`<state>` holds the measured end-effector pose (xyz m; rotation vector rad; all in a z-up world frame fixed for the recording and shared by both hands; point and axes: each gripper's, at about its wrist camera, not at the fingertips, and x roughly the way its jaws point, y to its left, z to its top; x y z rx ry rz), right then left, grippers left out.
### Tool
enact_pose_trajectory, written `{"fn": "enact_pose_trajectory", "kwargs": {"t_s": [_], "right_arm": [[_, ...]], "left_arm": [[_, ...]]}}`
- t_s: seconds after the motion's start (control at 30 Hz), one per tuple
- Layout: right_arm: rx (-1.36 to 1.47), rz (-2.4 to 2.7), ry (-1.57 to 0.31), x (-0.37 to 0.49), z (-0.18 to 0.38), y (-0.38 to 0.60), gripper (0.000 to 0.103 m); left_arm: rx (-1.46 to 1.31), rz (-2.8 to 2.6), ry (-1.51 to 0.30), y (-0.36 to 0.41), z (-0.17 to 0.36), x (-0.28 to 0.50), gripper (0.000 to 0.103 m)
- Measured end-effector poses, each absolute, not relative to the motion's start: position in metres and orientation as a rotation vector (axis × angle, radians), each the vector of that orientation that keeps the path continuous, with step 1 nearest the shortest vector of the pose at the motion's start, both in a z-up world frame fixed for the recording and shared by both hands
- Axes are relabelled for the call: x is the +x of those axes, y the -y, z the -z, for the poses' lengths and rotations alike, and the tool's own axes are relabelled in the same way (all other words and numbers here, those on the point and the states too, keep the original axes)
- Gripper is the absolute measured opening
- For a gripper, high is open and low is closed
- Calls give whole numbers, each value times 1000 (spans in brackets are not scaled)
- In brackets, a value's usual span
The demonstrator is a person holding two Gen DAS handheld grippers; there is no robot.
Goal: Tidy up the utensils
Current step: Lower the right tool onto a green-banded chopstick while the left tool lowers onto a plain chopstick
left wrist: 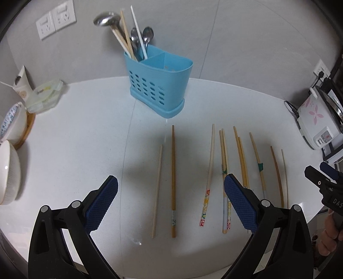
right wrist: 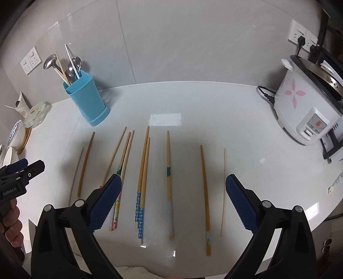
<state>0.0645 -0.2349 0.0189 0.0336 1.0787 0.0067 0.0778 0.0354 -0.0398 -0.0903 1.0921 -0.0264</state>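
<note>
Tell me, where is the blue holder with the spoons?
The blue utensil holder stands at the back of the white counter by the wall, beyond the chopsticks, left of centre in the right wrist view.

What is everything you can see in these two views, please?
Chopsticks: ten, wooden, some with patterned ends, in a row on the table.
Table: one, white.
Utensil holder: one, blue, behind the row.
Ladle: one, silver, in the holder.
Spoons: at least two, silver, in the holder.
Rice cooker: one, white with pink flowers, right side.
Bowls: two, white, far left.
Left gripper: black, blue pads, open.
Right gripper: black, blue pads, open.
</note>
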Motion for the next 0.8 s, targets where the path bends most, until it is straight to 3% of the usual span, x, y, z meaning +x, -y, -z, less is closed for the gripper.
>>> {"fn": "enact_pose_trajectory", "kwargs": {"t_s": [0.23,0.8], "right_arm": [[0,-24,-1161,96,17,227,91],[-6,-40,-1388,130,89,217,67]], "left_arm": [[-102,22,-1194,-51,84,112,96],[-65,60,-1398,-59,161,136,72]]}}
